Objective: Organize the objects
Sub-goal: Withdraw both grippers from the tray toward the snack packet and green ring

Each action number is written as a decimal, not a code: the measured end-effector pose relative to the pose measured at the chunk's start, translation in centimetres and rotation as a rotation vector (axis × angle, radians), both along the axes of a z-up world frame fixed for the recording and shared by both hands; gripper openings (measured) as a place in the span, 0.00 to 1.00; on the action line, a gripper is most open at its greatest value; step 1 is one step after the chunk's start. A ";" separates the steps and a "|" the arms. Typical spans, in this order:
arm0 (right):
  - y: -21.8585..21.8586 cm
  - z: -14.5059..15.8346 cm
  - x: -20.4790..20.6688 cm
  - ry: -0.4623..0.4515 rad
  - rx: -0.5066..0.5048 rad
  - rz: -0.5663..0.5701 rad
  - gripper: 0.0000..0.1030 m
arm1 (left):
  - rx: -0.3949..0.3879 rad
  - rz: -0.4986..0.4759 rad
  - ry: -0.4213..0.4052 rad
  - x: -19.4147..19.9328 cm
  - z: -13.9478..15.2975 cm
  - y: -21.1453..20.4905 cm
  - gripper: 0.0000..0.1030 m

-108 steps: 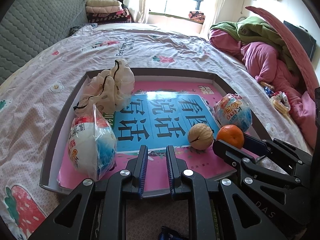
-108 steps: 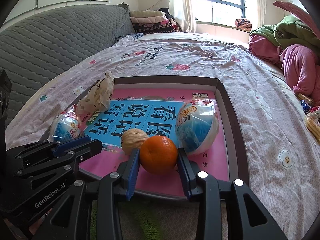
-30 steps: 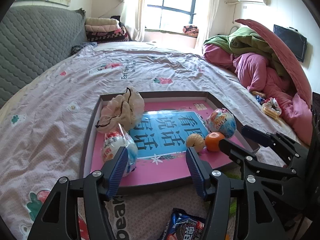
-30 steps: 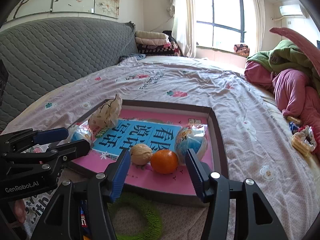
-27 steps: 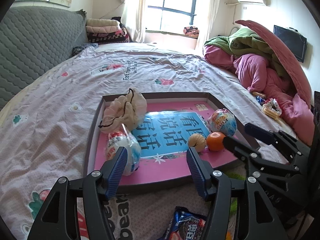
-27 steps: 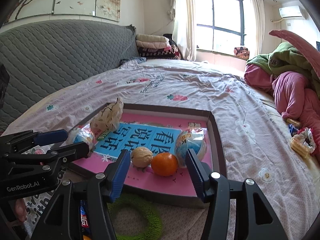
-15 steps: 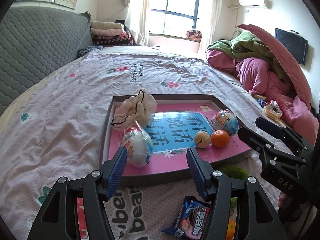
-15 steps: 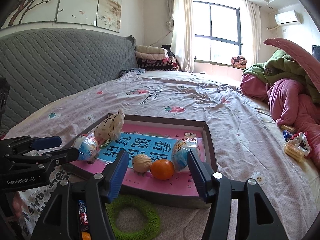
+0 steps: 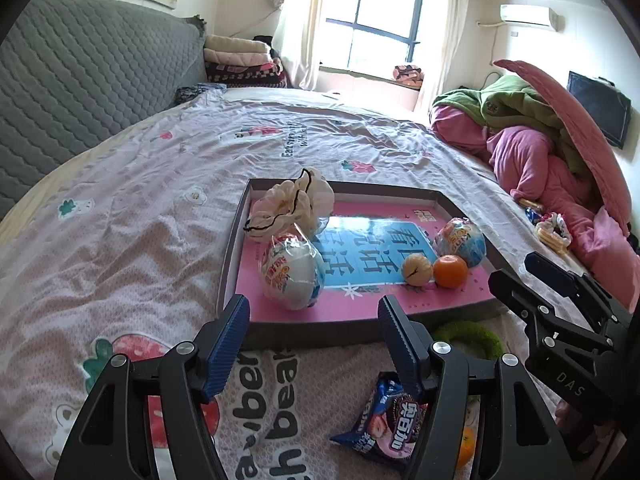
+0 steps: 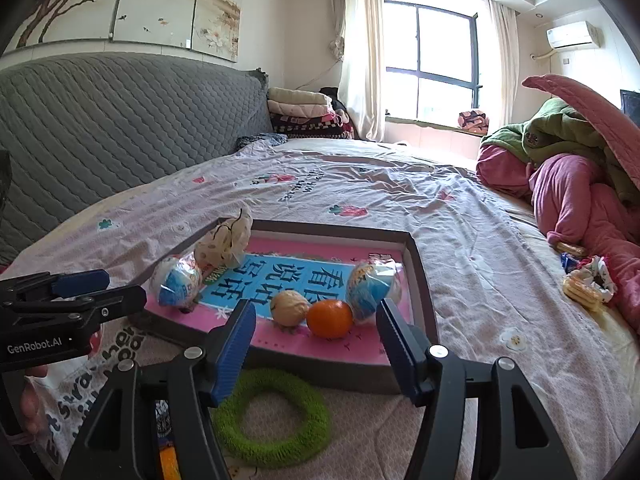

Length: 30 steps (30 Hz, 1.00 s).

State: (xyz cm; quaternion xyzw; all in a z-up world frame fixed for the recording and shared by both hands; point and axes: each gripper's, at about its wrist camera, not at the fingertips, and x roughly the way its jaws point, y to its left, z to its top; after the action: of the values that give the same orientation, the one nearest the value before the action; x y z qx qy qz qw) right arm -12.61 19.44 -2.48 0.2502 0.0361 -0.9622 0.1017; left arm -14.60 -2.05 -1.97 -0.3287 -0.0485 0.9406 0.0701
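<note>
The tray (image 9: 236,248) lies on the soft bed (image 9: 140,184), so a hard set-down could tip it and roll the orange (image 10: 330,319) or walnut (image 10: 289,308) out. Unsorted before it lie the ring (image 10: 272,416) and snack pack (image 9: 384,420). Left gripper (image 9: 314,322) and right gripper (image 10: 316,326) both gape wide, empty; the crinkly pack may slip.

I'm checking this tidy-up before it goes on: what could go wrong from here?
The orange, walnut and wrapped egg sit touching in the tray on soft bedding; pressing nearby could roll them.

The green ring lies against the tray's near wall, so the right tool may nudge the tray while grasping it.

The snack packet lies partly hidden under the left tool.
</note>
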 end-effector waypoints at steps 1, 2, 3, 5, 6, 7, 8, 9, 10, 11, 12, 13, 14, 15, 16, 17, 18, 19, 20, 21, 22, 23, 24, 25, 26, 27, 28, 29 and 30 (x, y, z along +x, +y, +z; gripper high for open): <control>0.1 0.0 0.3 0.002 0.004 -0.001 0.61 | -0.001 0.000 0.003 0.2 0.0 0.1 0.66; 0.1 0.0 0.5 0.006 0.005 -0.003 0.61 | -0.002 -0.001 0.006 0.4 0.0 0.1 0.66; 0.1 0.1 0.8 0.010 0.004 -0.004 0.62 | -0.003 -0.003 0.009 0.6 0.0 0.2 0.66; 0.4 0.3 1.3 0.027 0.002 -0.004 0.65 | -0.014 -0.008 0.021 1.0 0.1 0.5 0.67; 0.5 0.5 1.5 0.037 0.001 -0.005 0.66 | -0.018 -0.013 0.025 1.2 0.1 0.7 0.67; 0.6 0.6 1.9 0.048 0.000 -0.005 0.66 | -0.022 -0.015 0.027 1.3 0.2 0.8 0.67; 0.6 0.7 1.9 0.053 0.000 -0.007 0.66 | -0.023 -0.013 0.031 1.5 0.2 0.9 0.68; 0.7 0.8 2.2 0.059 -0.001 -0.013 0.66 | -0.019 -0.013 0.032 1.7 0.2 0.9 0.68; 0.8 0.8 2.3 0.059 -0.006 -0.017 0.66 | -0.012 -0.017 0.033 2.0 0.2 1.0 0.68; 1.0 0.8 2.4 0.057 -0.011 -0.020 0.66 | -0.010 -0.016 0.038 2.3 0.2 1.0 0.69; 1.2 0.8 2.6 0.054 -0.019 -0.025 0.66 | -0.010 -0.017 0.040 2.5 0.2 1.0 0.69; 1.3 0.8 2.7 0.051 -0.024 -0.025 0.66 | -0.011 -0.019 0.041 2.7 0.2 1.1 0.70; 1.4 0.8 2.8 0.049 -0.028 -0.028 0.66 | -0.011 -0.020 0.044 3.0 0.2 1.1 0.70; 1.5 0.8 2.9 0.051 -0.030 -0.031 0.66 | -0.012 -0.021 0.045 3.2 0.1 1.2 0.70; 1.7 0.9 3.1 0.053 -0.034 -0.032 0.66 | -0.015 -0.023 0.046 3.4 0.1 1.2 0.70; 1.7 0.9 3.2 0.056 -0.036 -0.034 0.67 | -0.019 -0.023 0.046 3.6 0.1 1.2 0.70; 1.8 1.0 3.4 0.060 -0.037 -0.036 0.67 | -0.022 -0.024 0.046 3.9 0.0 1.2 0.70; 1.9 1.0 3.5 0.062 -0.037 -0.036 0.67 | -0.024 -0.026 0.046 4.1 0.1 1.3 0.70; 1.9 1.0 3.7 0.063 -0.034 -0.037 0.67 | -0.026 -0.027 0.046 4.4 0.0 1.4 0.70; 1.9 1.0 3.9 0.063 -0.031 -0.039 0.67 | -0.028 -0.027 0.045 4.6 -0.1 1.4 0.70; 1.9 1.0 4.1 0.063 -0.027 -0.040 0.67 | -0.030 -0.030 0.044 4.9 -0.2 1.5 0.70; 1.9 0.9 4.2 0.063 -0.025 -0.040 0.67 | -0.032 -0.035 0.041 5.2 -0.2 1.6 0.70; 2.0 0.9 4.4 0.063 -0.023 -0.042 0.67 | -0.036 -0.038 0.039 5.4 -0.3 1.6 0.70; 2.1 0.9 4.7 0.064 -0.023 -0.042 0.67 | -0.039 -0.041 0.040 5.7 -0.3 1.6 0.70; 2.1 0.9 5.0 0.064 -0.024 -0.042 0.67 | -0.045 -0.046 0.041 6.0 -0.4 1.6 0.70; 2.1 0.9 5.0 0.063 -0.026 -0.042 0.67 | -0.052 -0.046 0.043 6.2 -0.4 1.7 0.70; 2.2 0.9 5.3 0.061 -0.027 -0.041 0.67 | -0.058 -0.047 0.045 6.6 -0.4 1.7 0.70; 2.2 0.9 5.5 0.060 -0.026 -0.040 0.67 | -0.063 -0.050 0.046 6.9 -0.4 1.6 0.70; 2.2 0.8 5.8 0.060 -0.024 -0.040 0.67 | -0.068 -0.052 0.046 7.2 -0.4 1.6 0.70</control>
State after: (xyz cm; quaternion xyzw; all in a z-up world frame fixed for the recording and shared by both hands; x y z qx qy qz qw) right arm -6.85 21.66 -1.66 0.2207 0.0225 -0.9714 0.0844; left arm -7.37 -0.48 -2.37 -0.3104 -0.0063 0.9468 0.0844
